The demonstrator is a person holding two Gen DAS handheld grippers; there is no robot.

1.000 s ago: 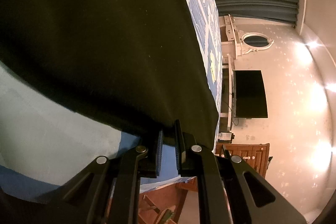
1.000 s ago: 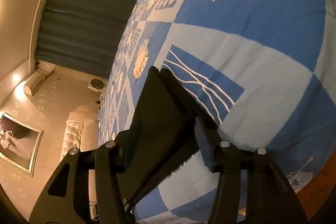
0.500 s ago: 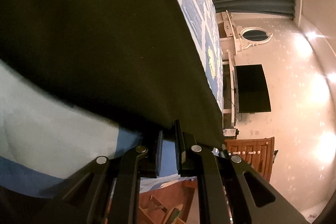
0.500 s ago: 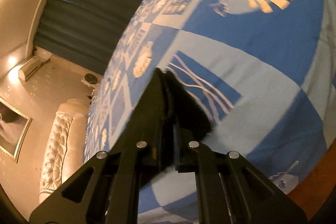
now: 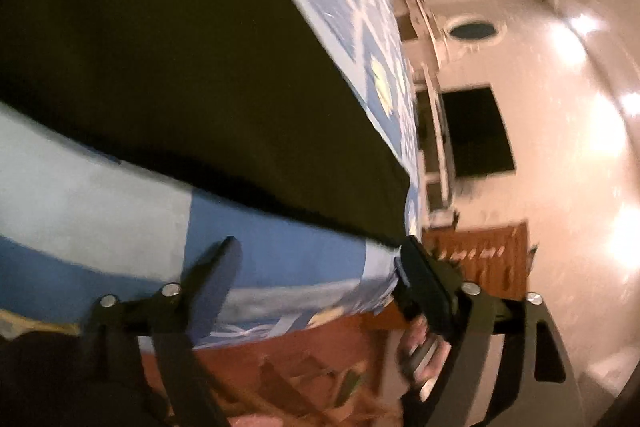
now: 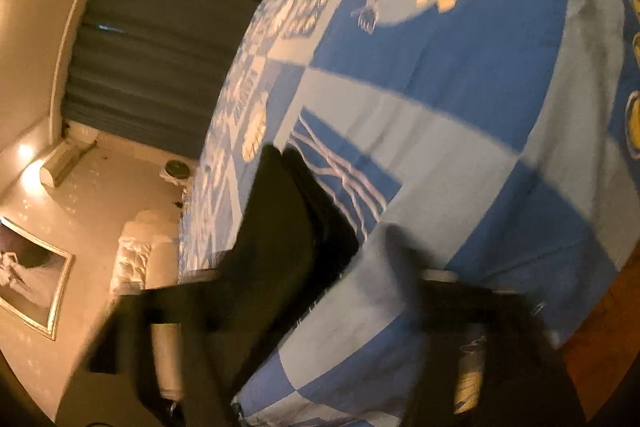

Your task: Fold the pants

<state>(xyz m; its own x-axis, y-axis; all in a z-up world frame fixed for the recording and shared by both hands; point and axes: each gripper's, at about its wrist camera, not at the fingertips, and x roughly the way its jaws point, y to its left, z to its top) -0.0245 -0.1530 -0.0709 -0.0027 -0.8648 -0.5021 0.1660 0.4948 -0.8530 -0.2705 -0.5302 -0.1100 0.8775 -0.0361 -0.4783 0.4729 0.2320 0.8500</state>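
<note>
The black pants (image 5: 168,59) lie flat on the blue patterned bedspread (image 5: 280,251) and fill the upper left of the left wrist view. My left gripper (image 5: 320,259) is open just below their near hem, holding nothing. In the right wrist view a narrow end of the pants (image 6: 280,227) lies on the bedspread (image 6: 460,75). My right gripper (image 6: 296,279) is open and blurred, its jaws apart around that end, not holding it.
The bed's edge runs along the bottom of both views, with a wooden floor (image 6: 600,315) below. A dark TV (image 5: 476,131) and a wooden cabinet (image 5: 480,247) stand by the far wall. A curtain (image 6: 160,39), a white sofa (image 6: 140,251) and a framed picture (image 6: 28,267) lie beyond the bed.
Both grippers were shut on the pants half a second ago and have opened and let go. The left one has drawn back a little from the hem.
</note>
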